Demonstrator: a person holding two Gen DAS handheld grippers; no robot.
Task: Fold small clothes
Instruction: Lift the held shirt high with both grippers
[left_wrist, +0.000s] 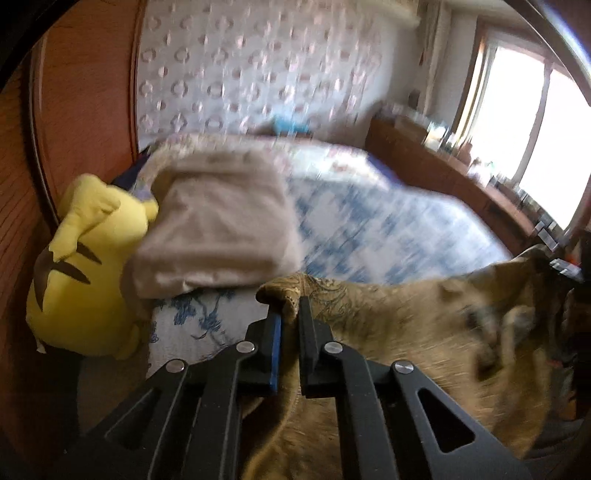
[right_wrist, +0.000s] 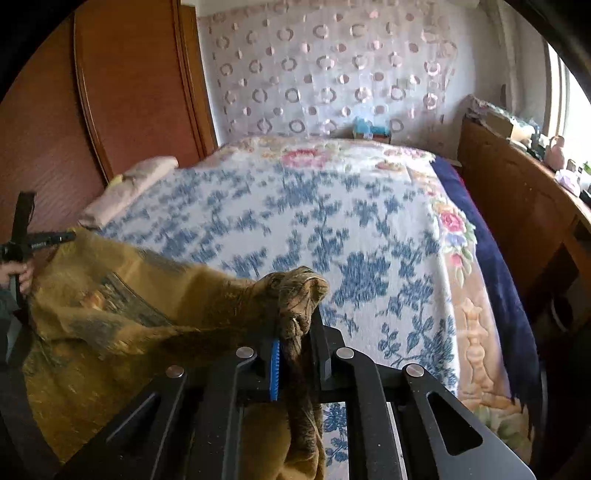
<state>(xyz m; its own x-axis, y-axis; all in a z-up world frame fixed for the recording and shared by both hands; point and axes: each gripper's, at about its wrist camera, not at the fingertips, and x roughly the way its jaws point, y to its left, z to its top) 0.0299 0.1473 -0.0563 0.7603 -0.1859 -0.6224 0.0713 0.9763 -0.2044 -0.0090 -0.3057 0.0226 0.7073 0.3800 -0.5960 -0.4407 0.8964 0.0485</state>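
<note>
A mustard-brown patterned garment hangs stretched between my two grippers above the near edge of the bed. My left gripper is shut on one corner of it, with cloth bunched between the fingers. My right gripper is shut on the other corner of the garment, which spreads to the left. The left gripper also shows in the right wrist view at the far left, held by a hand. The lower part of the garment is hidden behind the gripper bodies.
The bed carries a white blanket with blue flowers. A folded beige cloth and a yellow plush toy lie at the left by the wooden wardrobe. A wooden sideboard runs along the right under the window.
</note>
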